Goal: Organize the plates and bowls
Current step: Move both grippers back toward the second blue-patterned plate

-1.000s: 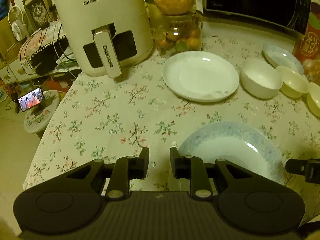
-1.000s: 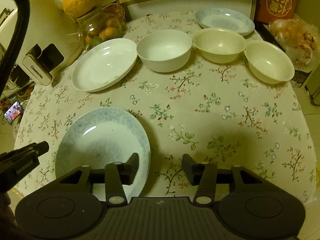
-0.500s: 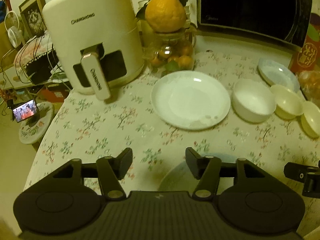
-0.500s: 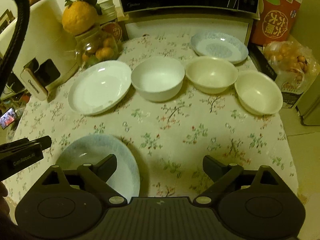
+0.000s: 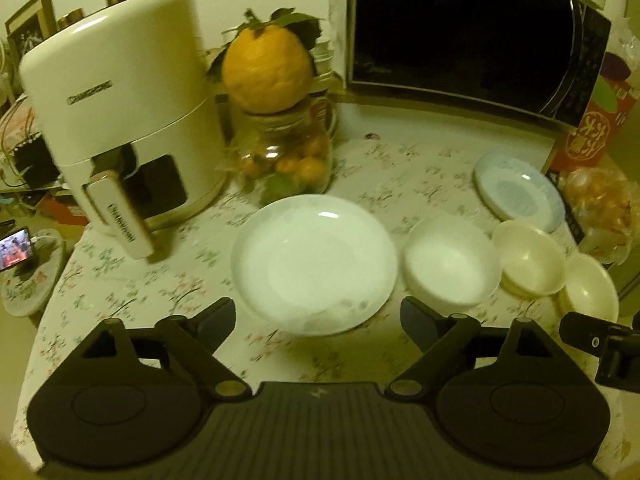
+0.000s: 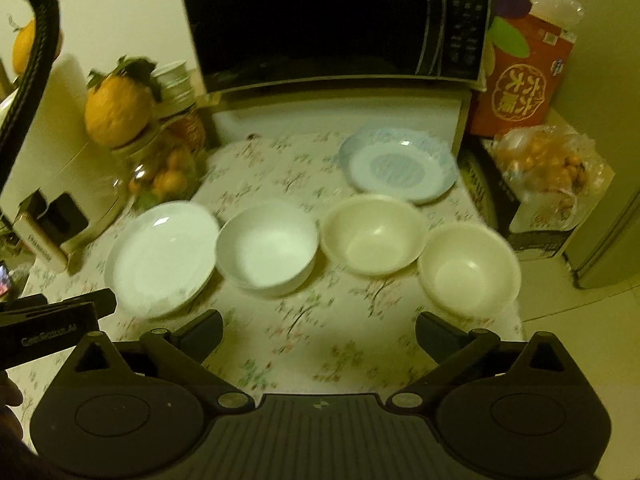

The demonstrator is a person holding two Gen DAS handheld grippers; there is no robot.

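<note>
A white plate [image 5: 314, 262] [image 6: 162, 258], a white bowl [image 5: 450, 264] [image 6: 267, 248] and two cream bowls [image 6: 374, 234] [image 6: 468, 270] stand in a row on the floral tablecloth [image 6: 320, 344]. A small blue-rimmed plate [image 6: 398, 164] [image 5: 518, 194] lies behind them. My left gripper [image 5: 318, 316] is open and empty, raised in front of the white plate. My right gripper [image 6: 318, 330] is open and empty, raised in front of the bowls. The large blue plate near the front edge is out of view.
A white air fryer [image 5: 120, 120] stands at the back left beside a glass jar of fruit [image 5: 284, 160] topped by a pomelo. A black microwave [image 6: 332, 20] stands at the back. A red box [image 6: 520, 76] and a bag of fruit [image 6: 548, 168] sit on the right.
Both grippers have opened wide and pulled up and back from the large blue plate, which has dropped out of both views. Both cameras tilted up toward the back of the table.
</note>
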